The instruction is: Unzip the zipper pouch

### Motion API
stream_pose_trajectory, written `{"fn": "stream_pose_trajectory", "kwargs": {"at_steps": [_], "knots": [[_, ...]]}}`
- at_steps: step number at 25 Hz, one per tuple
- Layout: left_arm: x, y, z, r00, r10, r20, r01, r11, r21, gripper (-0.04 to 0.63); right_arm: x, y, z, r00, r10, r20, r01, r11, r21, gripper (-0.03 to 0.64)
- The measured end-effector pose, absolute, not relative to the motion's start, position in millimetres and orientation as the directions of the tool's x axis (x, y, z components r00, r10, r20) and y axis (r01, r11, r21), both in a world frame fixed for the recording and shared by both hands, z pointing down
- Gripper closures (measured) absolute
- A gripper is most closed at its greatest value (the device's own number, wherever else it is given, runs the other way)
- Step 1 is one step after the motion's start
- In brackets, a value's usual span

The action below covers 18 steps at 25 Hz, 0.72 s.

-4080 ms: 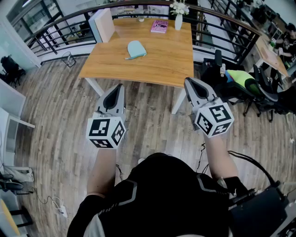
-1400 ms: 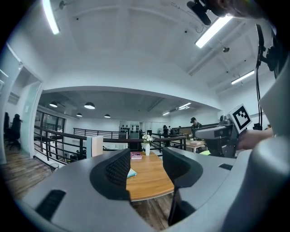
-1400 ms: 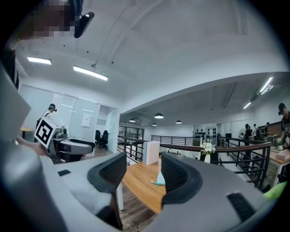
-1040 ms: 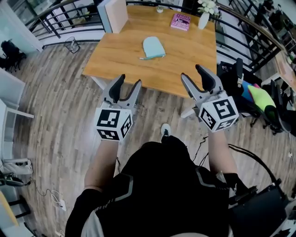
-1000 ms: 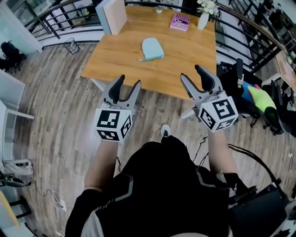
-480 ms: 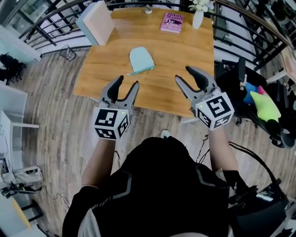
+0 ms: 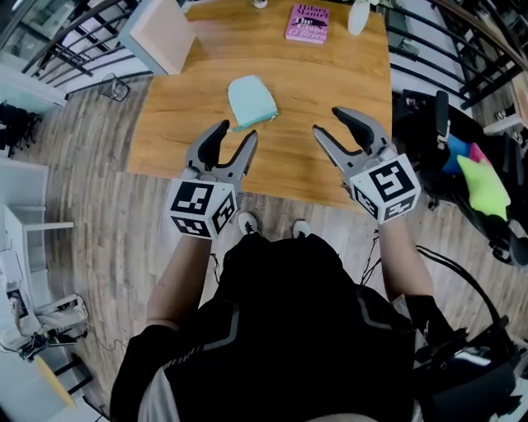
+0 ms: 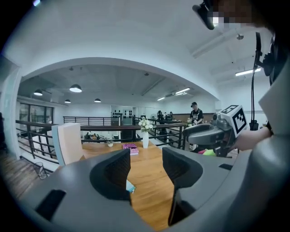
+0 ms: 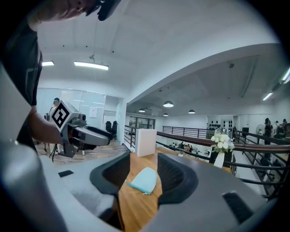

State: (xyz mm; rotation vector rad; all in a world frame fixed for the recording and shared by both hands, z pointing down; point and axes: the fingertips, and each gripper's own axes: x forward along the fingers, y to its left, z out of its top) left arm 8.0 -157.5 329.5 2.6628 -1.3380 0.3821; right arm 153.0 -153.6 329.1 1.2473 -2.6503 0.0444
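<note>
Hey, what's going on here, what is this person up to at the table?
A person stands at a wooden table, holding two tools. The left hand-held gripper and the right hand-held gripper both hover open and empty over its near edge; the right one's jaws have just closed a little. The light blue zipper pouch lies ahead of them, untouched.

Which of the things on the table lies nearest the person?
The light-blue zipper pouch, flat in the middle of the table; the pink book and white vase sit at its far edge.
</note>
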Motion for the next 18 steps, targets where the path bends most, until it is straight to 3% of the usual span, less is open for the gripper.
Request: {"fn": "stream_pose_trajectory", "kwargs": {"at_steps": [10,18], "knots": [[-36,-219,345,0.641,-0.703,0.309,-0.727,-0.684,-0.049,0.357,119,-200,332,-0.506,-0.83,0.236,-0.843,0.533,0.069,0.42],[-54,-241,389,0.699,-0.62,0.357,-0.676,-0.736,0.044,0.367,92,-226,378,-0.472,-0.803,0.364,-0.852,0.521,0.044,0.436]]}}
